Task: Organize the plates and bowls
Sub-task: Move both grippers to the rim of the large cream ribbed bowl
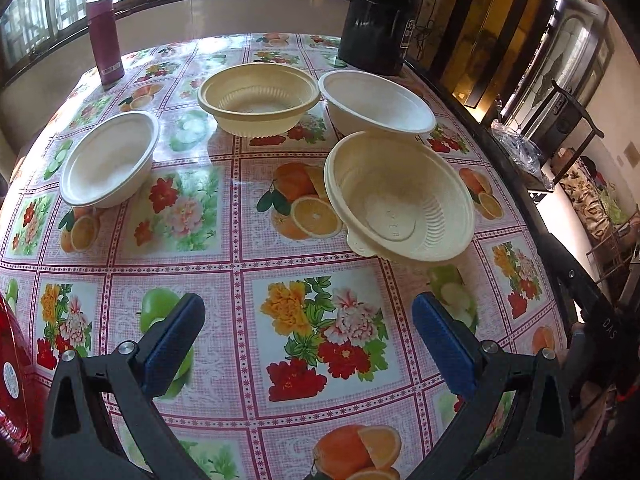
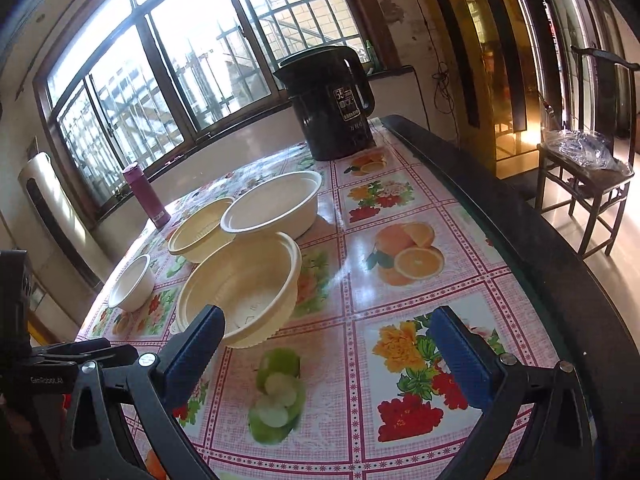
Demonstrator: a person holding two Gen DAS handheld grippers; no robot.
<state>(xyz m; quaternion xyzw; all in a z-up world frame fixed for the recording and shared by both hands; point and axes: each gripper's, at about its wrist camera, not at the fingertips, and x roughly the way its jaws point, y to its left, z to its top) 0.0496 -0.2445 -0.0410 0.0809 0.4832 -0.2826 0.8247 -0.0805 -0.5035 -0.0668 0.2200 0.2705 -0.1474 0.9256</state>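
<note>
Several disposable bowls sit on the fruit-and-flower tablecloth. In the left wrist view a small white bowl (image 1: 108, 160) is at the left, a cream ribbed bowl (image 1: 258, 98) at the back centre, a large white bowl (image 1: 376, 102) at the back right, and a cream bowl stack (image 1: 400, 200) nearest. My left gripper (image 1: 308, 316) is open and empty, short of the bowls. In the right wrist view the cream stack (image 2: 240, 288) lies just beyond the left finger of my open, empty right gripper (image 2: 326, 334); the large white bowl (image 2: 276, 204), cream bowl (image 2: 200, 232) and small white bowl (image 2: 132, 284) lie behind.
A black electric kettle (image 2: 332, 104) stands at the table's far right corner and a maroon flask (image 2: 146, 196) at the far left. The table's dark edge (image 2: 500, 216) runs along the right. A wooden chair (image 2: 588, 184) holding a plastic bag stands beyond it. A red object (image 1: 16, 380) sits at the left.
</note>
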